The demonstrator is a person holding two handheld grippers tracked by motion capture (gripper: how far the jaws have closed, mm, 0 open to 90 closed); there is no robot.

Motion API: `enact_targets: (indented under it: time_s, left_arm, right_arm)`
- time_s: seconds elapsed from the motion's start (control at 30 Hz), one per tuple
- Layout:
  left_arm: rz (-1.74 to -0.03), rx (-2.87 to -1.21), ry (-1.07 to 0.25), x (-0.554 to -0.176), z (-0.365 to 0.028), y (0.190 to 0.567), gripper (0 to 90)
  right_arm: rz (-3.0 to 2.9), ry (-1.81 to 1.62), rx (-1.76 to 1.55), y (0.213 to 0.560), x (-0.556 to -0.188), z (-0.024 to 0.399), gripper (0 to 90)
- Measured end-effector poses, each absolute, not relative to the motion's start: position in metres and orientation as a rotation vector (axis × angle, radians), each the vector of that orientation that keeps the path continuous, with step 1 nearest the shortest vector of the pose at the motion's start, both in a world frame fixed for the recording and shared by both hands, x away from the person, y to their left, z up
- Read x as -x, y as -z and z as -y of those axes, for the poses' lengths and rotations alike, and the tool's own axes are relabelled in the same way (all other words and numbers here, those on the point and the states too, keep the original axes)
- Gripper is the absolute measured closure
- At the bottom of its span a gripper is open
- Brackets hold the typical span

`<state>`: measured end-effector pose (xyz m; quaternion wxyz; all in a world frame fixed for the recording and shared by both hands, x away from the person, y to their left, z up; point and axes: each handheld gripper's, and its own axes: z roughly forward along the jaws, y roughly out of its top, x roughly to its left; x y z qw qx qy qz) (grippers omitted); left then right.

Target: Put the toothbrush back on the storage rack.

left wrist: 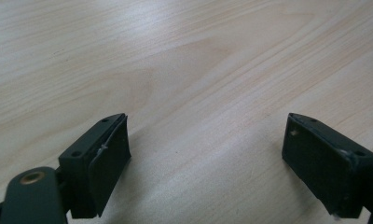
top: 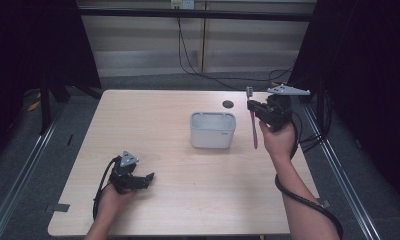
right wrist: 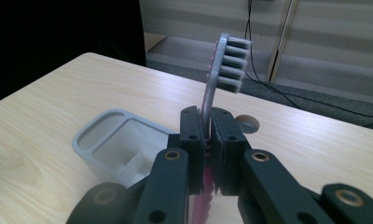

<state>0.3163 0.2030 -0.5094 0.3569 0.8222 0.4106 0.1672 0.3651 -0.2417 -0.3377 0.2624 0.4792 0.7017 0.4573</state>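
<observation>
- right gripper point(right wrist: 207, 135) clamps toothbrush point(right wrist: 227, 60) upright, beside grey holder point(top: 213, 130)
- left gripper point(left wrist: 205, 154) jaws wide, empty, seemingly resting on table point(top: 153, 115)

Toothbrush point(top: 253, 127) right of holder point(top: 212, 130), apart.

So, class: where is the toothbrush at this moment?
In the high view the toothbrush hangs upright, bristles up, clamped in the right gripper above the table's right side, just right of the white holder.
</observation>
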Motion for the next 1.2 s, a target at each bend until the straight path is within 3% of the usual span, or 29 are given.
enact_targets:
  time_s: [1.2]
  left_arm:
    - [-1.064,-2.117,-0.430,-0.316,-0.203,0.510,14.6]
  right_arm:
    - [-1.808,-1.276,-1.247,0.324,-0.389,0.219,84.1]
